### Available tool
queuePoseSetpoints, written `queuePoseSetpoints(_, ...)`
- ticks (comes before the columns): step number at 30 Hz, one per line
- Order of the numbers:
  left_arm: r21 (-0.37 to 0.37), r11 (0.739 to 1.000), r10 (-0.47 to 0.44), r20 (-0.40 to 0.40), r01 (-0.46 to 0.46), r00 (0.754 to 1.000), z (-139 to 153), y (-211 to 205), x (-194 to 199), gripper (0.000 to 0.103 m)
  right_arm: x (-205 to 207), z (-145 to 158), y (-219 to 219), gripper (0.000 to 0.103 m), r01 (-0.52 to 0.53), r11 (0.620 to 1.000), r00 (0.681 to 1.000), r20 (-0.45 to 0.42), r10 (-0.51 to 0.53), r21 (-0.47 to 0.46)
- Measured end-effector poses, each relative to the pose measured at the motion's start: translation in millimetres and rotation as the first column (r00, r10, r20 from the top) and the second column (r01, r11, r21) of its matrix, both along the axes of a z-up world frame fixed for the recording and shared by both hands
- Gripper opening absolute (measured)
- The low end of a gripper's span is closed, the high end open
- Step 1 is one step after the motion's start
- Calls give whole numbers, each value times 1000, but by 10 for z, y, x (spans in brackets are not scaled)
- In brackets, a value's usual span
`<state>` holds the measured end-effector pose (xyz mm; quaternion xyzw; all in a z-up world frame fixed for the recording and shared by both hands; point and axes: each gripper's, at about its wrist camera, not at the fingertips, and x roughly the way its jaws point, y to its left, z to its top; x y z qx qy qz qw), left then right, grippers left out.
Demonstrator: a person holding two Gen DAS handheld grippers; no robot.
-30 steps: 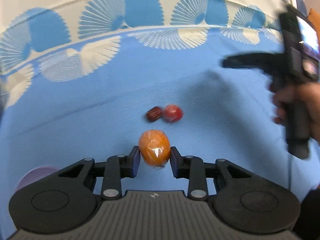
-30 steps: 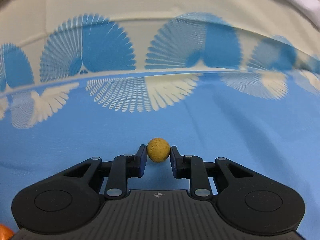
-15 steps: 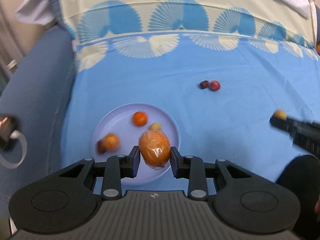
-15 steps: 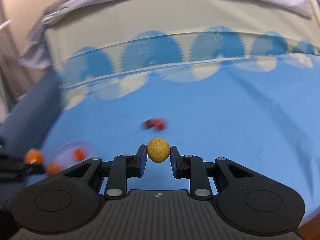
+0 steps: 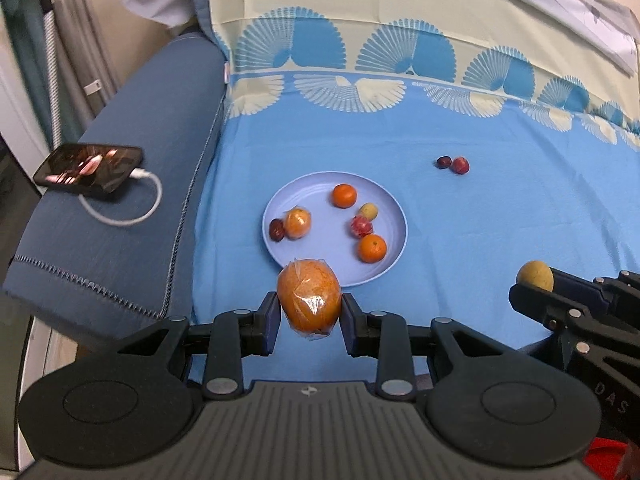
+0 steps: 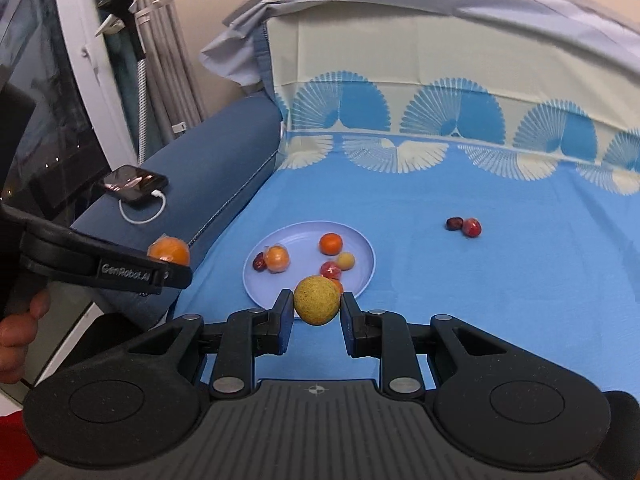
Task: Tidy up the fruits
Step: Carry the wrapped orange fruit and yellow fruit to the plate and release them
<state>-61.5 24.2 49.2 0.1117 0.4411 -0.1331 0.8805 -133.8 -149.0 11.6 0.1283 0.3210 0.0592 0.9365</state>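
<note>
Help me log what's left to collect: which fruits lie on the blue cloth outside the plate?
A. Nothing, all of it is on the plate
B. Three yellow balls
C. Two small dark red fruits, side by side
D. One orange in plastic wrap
C: the two small dark red fruits lie together on the blue cloth, apart from the plate; the other loose fruits are held, one in each hand-held gripper.

A blue sheet (image 5: 460, 220) with fan shapes along its far border covers the bed. A pale plate (image 5: 394, 258) lies on it toward the near left. Two small dark red fruits (image 5: 453, 164), touching each other, lie on the sheet farther off to the plate's right, well apart from it.
</note>
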Motion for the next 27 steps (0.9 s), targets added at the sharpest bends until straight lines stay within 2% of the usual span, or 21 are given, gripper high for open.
queuePoseSetpoints(11,-30,1000,7,3,-6,1000,11,119,-72,35,-115,77,230,27,-41,996,999,1,41,-77)
queuePoseSetpoints(27,-17,1000,8,-41,-9,999,-145,74,140,35,63,-67,227,27,-67,996,995,-75,62,-67)
